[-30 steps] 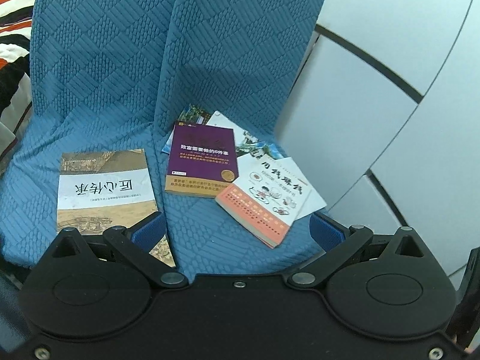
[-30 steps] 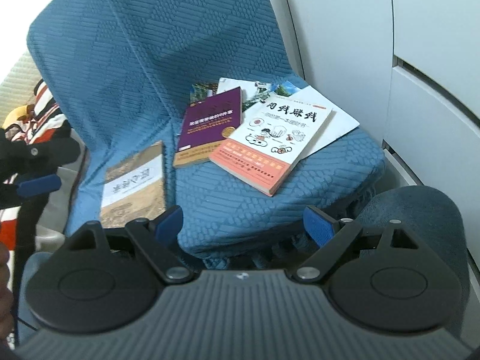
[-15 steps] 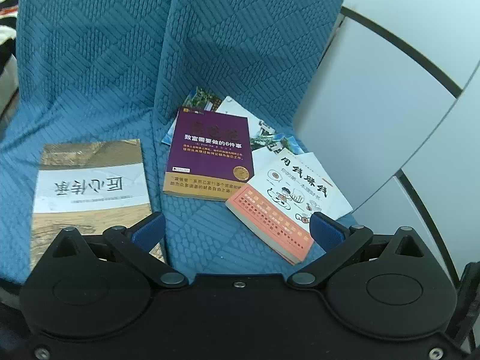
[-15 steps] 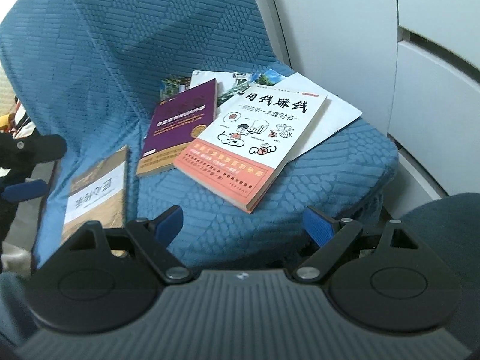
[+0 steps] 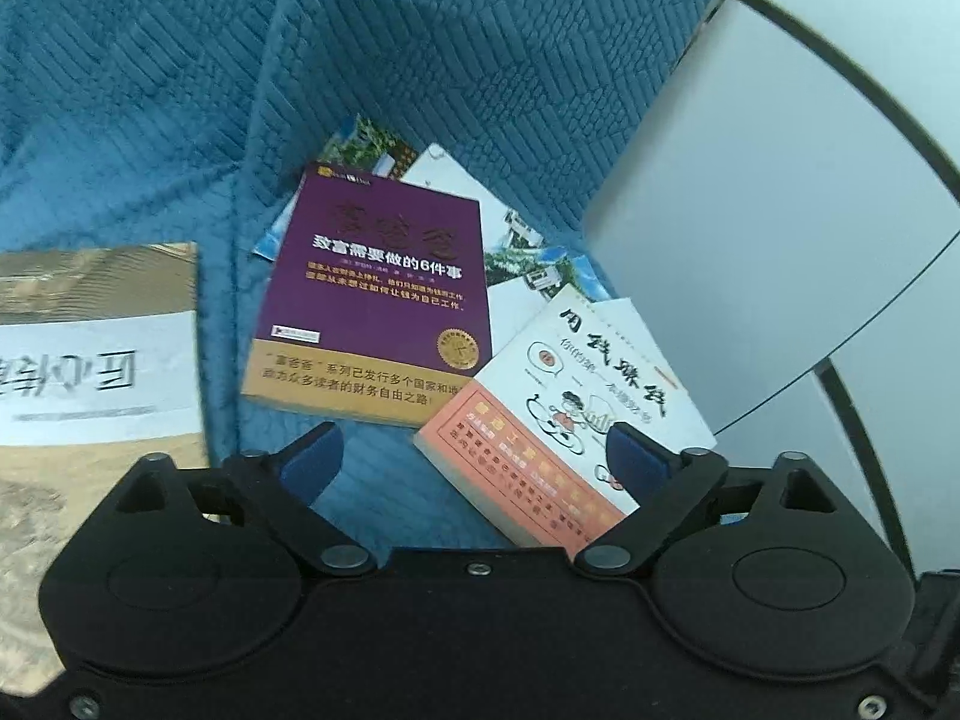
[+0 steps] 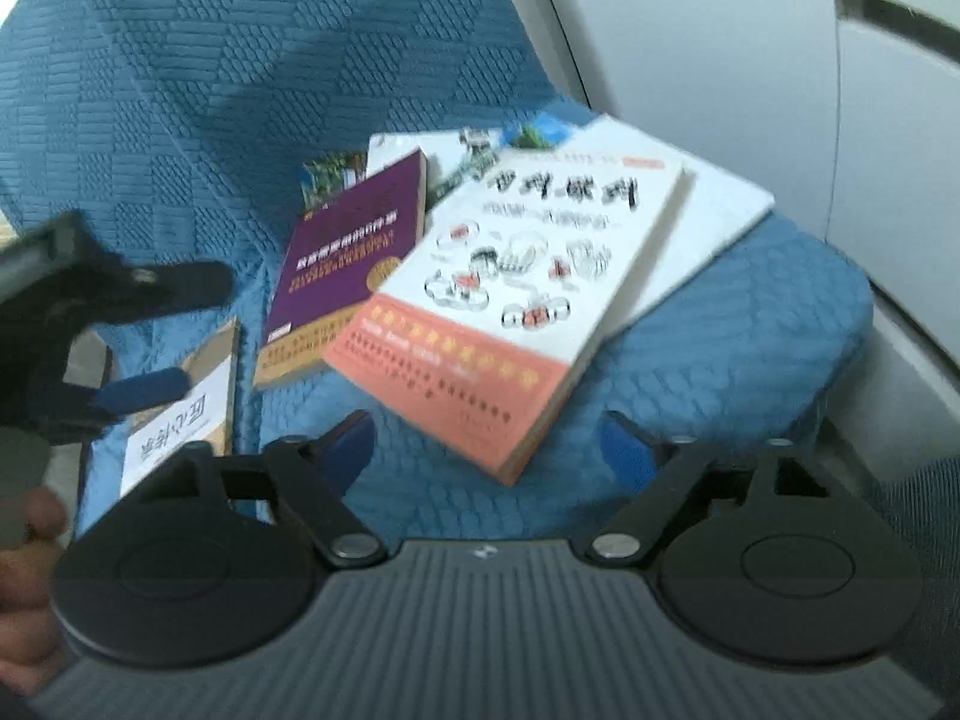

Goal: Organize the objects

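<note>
Several books lie on a blue chair seat (image 5: 384, 468). A purple book (image 5: 372, 312) is in the middle, a white-and-orange book (image 5: 570, 414) overlaps its right side, and a tan-and-white book (image 5: 90, 372) lies to the left. Colourful booklets (image 5: 522, 240) show from underneath. My left gripper (image 5: 474, 450) hovers low over the front of the purple and orange books. Its jaws are wide and closing, pressing on nothing. My right gripper (image 6: 489, 438) hovers just before the orange book's (image 6: 510, 288) near corner, its jaws closing, empty. The left gripper (image 6: 162, 336) shows above the tan book (image 6: 180, 420).
The chair's quilted blue back (image 5: 420, 60) rises behind the books. White cabinet panels (image 5: 780, 240) stand close on the right. A dark blue cushion (image 6: 924, 492) sits at the lower right, and a hand (image 6: 30, 540) holds the left gripper.
Both grippers have come down and forward, so the books fill more of each view. The blue pads of both stand a little closer together than before.
</note>
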{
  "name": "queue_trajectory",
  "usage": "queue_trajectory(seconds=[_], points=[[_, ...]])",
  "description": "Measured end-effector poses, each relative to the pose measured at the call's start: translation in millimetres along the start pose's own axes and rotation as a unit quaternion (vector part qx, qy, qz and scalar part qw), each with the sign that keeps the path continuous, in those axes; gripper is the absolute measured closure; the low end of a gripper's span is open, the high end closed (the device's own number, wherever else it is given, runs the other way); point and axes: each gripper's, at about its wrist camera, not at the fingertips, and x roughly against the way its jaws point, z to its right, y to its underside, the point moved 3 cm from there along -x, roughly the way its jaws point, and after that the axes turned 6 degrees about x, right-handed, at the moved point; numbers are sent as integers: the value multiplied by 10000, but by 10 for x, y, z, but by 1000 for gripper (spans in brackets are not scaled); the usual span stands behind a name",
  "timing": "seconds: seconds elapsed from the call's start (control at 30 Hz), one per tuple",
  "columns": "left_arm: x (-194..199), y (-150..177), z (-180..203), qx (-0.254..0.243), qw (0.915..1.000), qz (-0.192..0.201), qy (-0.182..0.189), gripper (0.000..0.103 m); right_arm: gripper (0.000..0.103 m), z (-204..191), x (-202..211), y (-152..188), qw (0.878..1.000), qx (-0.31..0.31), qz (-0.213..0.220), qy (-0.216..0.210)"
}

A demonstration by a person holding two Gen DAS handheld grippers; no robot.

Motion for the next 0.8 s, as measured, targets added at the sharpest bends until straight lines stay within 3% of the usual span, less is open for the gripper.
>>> queue_trajectory(seconds=[0.13,0.3,0.57,0.7,0.77,0.8], points=[[-306,-41,-110,119,9998,-172,49,29,54,43,-82,-64,9997,114,68,190],[-583,-72,-240,526,9968,-453,385,40,68,143,-182,-123,9996,12,51,260],[-895,-47,-362,1363,9829,-835,911,40,68,249,-287,-143,9993,-331,-44,169],[-963,-52,-497,1998,9673,-857,1305,41,69,289,-302,-138,9987,-473,-35,192],[-973,-46,-542,2100,9652,-867,1292,50,69,291,-294,-124,9984,-545,-42,173],[-974,-35,-557,2104,9662,-883,1198,64,69,290,-295,-119,9983,-554,-42,173]])
